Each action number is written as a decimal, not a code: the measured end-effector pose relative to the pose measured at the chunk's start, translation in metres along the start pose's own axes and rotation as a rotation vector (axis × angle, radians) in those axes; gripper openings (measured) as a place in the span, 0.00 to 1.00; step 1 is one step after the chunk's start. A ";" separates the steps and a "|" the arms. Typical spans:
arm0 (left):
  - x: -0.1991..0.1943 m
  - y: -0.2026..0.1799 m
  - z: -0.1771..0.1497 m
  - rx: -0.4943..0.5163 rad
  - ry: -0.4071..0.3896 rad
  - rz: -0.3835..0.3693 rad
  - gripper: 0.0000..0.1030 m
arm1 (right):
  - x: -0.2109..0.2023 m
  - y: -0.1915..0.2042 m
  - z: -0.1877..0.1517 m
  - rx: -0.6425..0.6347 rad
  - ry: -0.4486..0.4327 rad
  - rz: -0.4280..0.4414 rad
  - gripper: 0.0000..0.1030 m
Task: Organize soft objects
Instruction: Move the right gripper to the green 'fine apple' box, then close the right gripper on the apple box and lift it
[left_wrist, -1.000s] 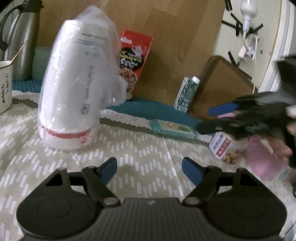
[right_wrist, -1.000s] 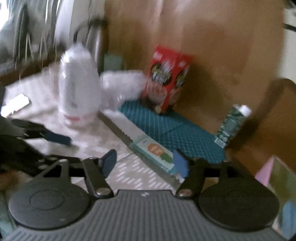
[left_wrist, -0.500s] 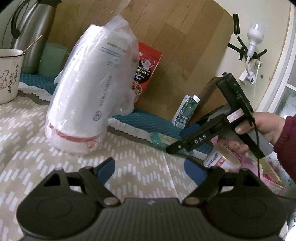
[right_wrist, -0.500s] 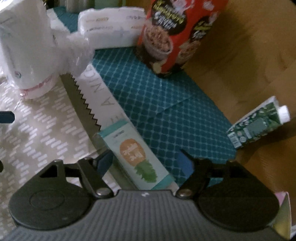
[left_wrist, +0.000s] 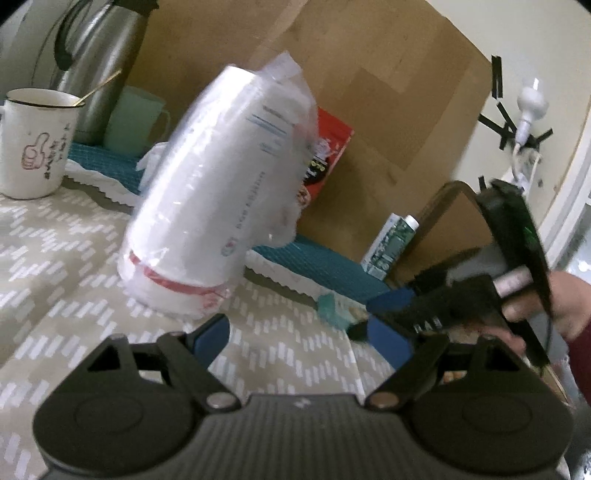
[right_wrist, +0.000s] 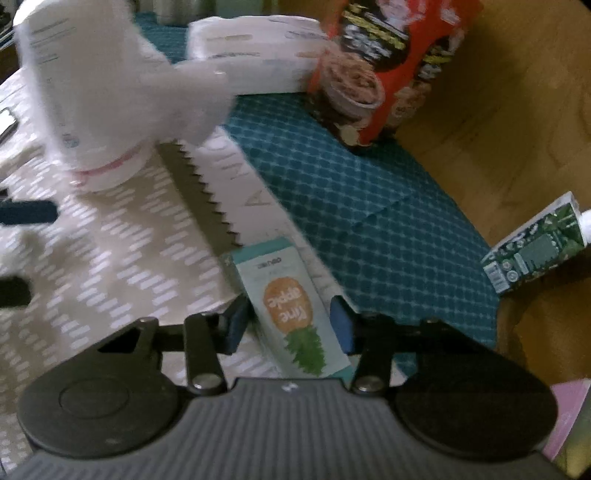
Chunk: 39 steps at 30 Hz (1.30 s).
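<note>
The tissue pack (right_wrist: 291, 302), lying at lower centre, is now sitting between the spread jaws of the closing-in right gripper (right_wrist: 288, 325), ungrasped, while the left gripper (left_wrist: 306, 332) is hanging open and empty.

One plastic-wrapped stack of white paper cups (left_wrist: 218, 199); one flat white tissue pack (right_wrist: 255, 55); one red snack bag (right_wrist: 388, 66); one green drink carton (right_wrist: 535, 251); one pale teal pineapple-print packet (right_wrist: 291, 306); one white enamel mug (left_wrist: 33, 144); one steel thermos (left_wrist: 99, 55).

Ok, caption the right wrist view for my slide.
Open right gripper straddling a flat teal pineapple-print packet on the patterned tablecloth.
</note>
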<state>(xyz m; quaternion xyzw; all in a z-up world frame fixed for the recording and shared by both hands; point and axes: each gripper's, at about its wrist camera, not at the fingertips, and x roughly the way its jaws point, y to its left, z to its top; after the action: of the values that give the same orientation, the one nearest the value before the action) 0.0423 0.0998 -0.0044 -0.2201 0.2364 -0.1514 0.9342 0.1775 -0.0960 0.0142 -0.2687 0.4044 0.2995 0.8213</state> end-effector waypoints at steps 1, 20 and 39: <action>-0.001 0.001 0.000 -0.004 -0.007 0.006 0.86 | -0.001 0.005 -0.001 -0.016 -0.004 0.003 0.49; -0.004 0.005 -0.001 -0.025 0.006 -0.023 0.92 | -0.048 0.082 -0.071 0.081 -0.204 0.105 0.46; 0.010 -0.007 -0.003 -0.001 0.151 -0.180 0.97 | -0.031 0.047 -0.152 0.896 -0.524 0.474 0.44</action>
<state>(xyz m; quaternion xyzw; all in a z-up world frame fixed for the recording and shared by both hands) 0.0477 0.0887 -0.0072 -0.2292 0.2853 -0.2508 0.8962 0.0523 -0.1768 -0.0497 0.2870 0.3240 0.3314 0.8384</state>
